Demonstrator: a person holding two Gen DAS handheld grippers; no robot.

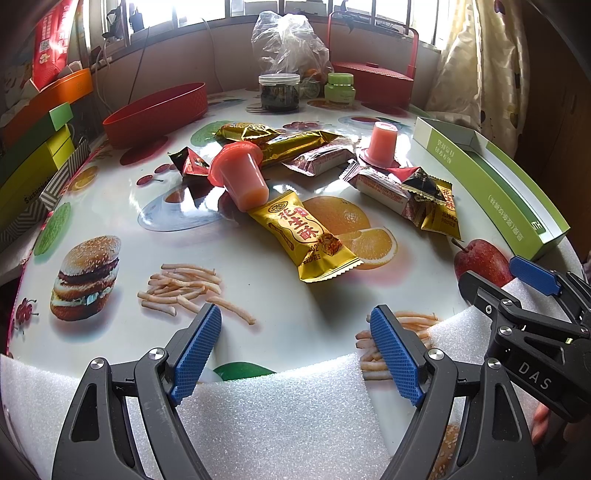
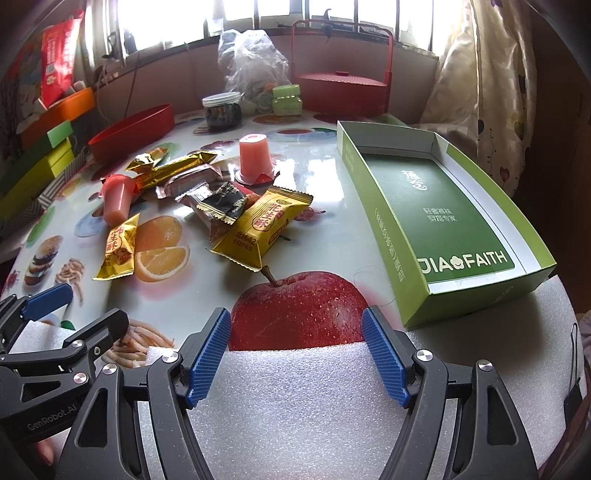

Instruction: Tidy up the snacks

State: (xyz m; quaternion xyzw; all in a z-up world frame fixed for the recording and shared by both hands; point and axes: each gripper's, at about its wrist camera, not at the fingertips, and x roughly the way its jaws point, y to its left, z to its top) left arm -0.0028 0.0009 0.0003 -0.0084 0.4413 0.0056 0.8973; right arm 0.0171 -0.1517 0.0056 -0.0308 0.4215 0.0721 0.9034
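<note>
Both grippers I hold spread and empty: left gripper point(image 1: 295, 325), right gripper point(image 2: 297, 328). Yellow peanut packet point(image 1: 310, 236) lies at twelve o'clock; green box point(image 2: 436, 218) at two.

Home setting, looks like a dining spot: table point(image 2: 332, 192) with food-print oilcloth, patterned curtain point(image 2: 491, 92) at its far right corner, barred window point(image 1: 258, 7) behind, stacked gift boxes point(image 1: 33, 147) along left edge.
</note>
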